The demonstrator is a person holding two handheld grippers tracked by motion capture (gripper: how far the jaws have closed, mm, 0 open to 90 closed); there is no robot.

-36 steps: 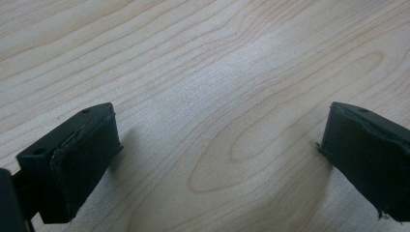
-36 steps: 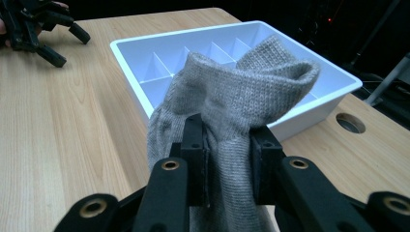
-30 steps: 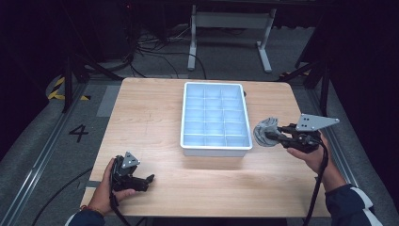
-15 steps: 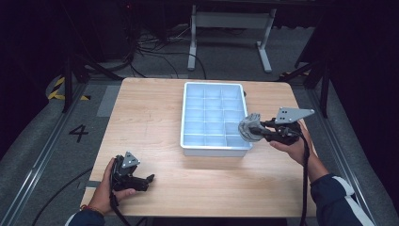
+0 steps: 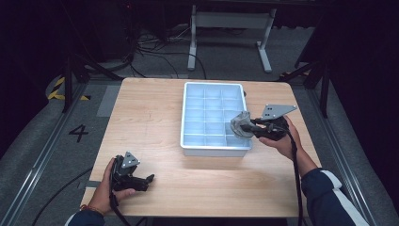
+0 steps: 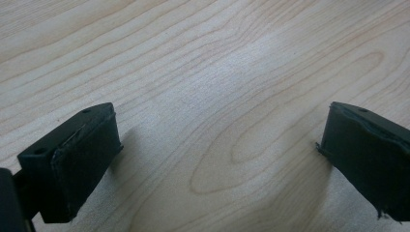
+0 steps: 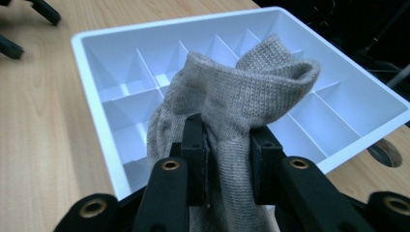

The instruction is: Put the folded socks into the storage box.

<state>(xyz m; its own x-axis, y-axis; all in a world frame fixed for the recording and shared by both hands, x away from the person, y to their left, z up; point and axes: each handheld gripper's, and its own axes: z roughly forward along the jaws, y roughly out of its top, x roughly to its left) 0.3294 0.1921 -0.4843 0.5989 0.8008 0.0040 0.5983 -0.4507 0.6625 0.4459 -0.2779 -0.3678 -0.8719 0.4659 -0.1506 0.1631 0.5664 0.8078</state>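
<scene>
Sock (image 7: pixel 241 92): grey knit, bunched. Clamped between the 2 black jaws of the right gripper (image 7: pixel 227 164), which press on it from both sides; the fabric bulges up above the jaws and also hangs below them. In the high view the sock (image 5: pixel 241 125) hangs over the tray's near right corner compartments, held above them rather than lying in one.

Right gripper (image 5: pixel 249 128): held in the person's right hand (image 5: pixel 277 139) at the right side of the table, jaws pointing left toward the tray. Jaws nearly closed, gripping the sock.

Tray (image 5: pixel 188 141): white plastic, rectangular, split by thin walls into many small compartments. It stands at the centre of the table, long side running away from the person. In the right gripper view the tray (image 7: pixel 92 82) lies right behind the sock; the compartments in sight hold nothing.

Left gripper (image 5: pixel 141 181): held in the left hand (image 5: pixel 106 193) at the near left corner of the table, well apart from the tray. In the left gripper view its 2 jaws stand wide apart, with bare wood between them and nothing held.

Table (image 5: pixel 150 108): light wood grain.
</scene>
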